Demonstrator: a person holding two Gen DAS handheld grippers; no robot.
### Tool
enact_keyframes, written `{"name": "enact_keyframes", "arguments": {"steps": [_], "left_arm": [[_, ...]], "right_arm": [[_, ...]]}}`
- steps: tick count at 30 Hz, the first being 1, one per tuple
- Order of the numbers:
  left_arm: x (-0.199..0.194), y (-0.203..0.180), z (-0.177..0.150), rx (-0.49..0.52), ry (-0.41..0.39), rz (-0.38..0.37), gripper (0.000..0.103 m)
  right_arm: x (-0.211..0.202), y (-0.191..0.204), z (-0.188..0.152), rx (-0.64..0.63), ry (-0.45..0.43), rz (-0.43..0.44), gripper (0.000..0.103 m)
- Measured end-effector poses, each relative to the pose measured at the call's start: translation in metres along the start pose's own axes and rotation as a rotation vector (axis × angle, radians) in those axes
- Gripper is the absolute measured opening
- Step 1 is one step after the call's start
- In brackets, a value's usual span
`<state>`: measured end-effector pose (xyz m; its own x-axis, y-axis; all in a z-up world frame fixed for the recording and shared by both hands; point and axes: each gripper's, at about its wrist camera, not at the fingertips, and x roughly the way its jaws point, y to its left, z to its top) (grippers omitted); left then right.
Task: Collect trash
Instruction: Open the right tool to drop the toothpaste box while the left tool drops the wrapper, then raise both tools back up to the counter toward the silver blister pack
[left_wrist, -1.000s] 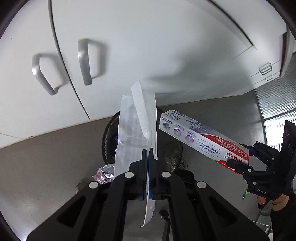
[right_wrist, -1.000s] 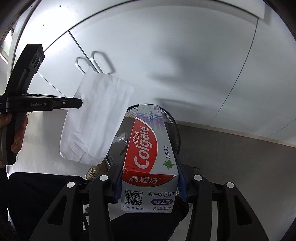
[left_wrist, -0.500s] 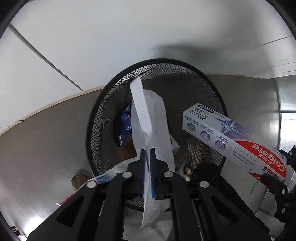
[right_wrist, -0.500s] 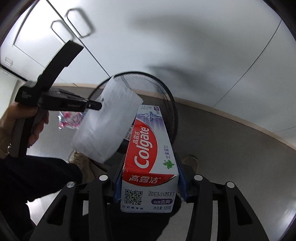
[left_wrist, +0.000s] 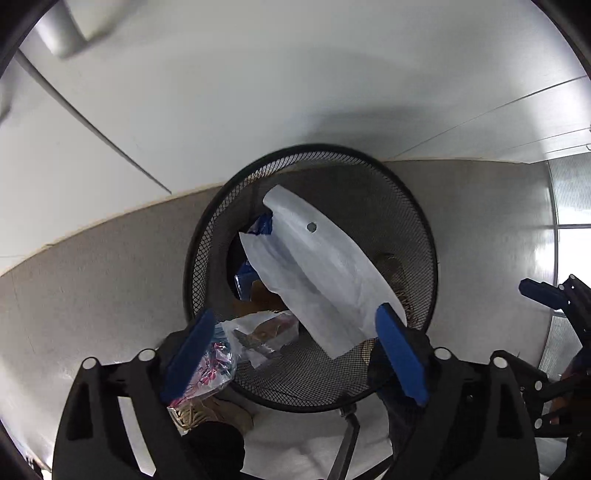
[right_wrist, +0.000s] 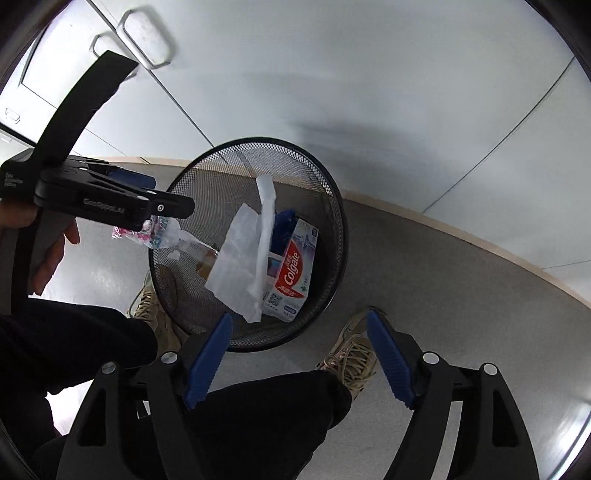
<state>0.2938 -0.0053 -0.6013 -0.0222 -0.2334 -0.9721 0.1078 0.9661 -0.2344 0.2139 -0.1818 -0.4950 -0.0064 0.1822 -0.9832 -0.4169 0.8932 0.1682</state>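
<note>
Red Colgate box (right_wrist: 293, 273) in mesh bin (right_wrist: 334, 206) | tools just opened, both empty

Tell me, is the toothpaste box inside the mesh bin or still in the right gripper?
Inside. The toothpaste box lies in the mesh bin beside the white paper, and the right gripper stands open with nothing between its pads.

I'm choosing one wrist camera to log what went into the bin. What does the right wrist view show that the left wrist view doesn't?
Only the right wrist view shows the Colgate box lying in the basket, and the cabinet handles.

Only the left wrist view shows the window at its right edge.

Both show the mesh wastebasket, the white paper bag dropping in, and the open left gripper and right gripper, jaws just opened, empty.
</note>
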Motion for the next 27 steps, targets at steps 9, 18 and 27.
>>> {"name": "enact_keyframes", "arguments": {"steps": [9,18,27], "left_arm": [[-0.039,-0.001,-0.01,0.016,-0.061,0.016,0.099],[-0.099,-0.009,-0.025,0.03,-0.12,0.035,0.099],[-0.203,-0.037,-0.052,0.078,-0.224,0.06,0.099]], "right_arm": [[-0.022,0.009,0.004,-0.01,-0.038,-0.01,0.093],[-0.048,0.02,0.007,-0.029,-0.066,-0.011,0.094],[-0.125,0.037,0.011,-0.082,-0.161,-0.024,0.094]]}}
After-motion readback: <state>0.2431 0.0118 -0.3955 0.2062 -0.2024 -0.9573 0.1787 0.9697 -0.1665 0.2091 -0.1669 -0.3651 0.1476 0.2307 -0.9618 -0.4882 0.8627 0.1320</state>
